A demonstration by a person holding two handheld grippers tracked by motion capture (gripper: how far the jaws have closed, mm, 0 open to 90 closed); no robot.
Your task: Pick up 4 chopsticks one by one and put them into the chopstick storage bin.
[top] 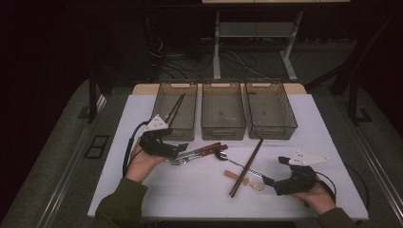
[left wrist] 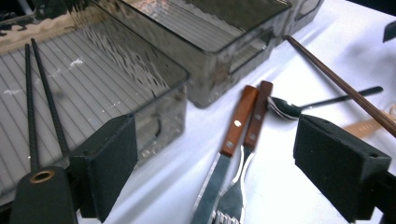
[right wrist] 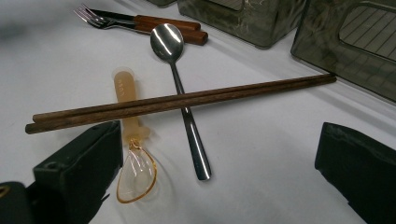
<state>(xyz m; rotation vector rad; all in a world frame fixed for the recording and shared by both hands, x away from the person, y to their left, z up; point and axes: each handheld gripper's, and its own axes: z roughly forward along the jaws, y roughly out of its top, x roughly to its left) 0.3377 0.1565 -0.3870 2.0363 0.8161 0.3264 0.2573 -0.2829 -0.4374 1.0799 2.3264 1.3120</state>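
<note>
Left gripper [left wrist: 224, 163] is hovering wide, empty, over knife [left wrist: 231, 140] and fork [left wrist: 243, 154], lining up a pick; right gripper [right wrist: 219, 177] is waiting wide by chopsticks [right wrist: 187, 100].

fork [left wrist: 231, 200] | tines cut by bottom edge | knife [left wrist: 224, 154] blade tip too

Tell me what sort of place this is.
Probably a lab or workshop bench set up for sorting cutlery: a white table with three identical clear bins, loose brown chopsticks, and cables trailing across the dark floor behind.
</note>
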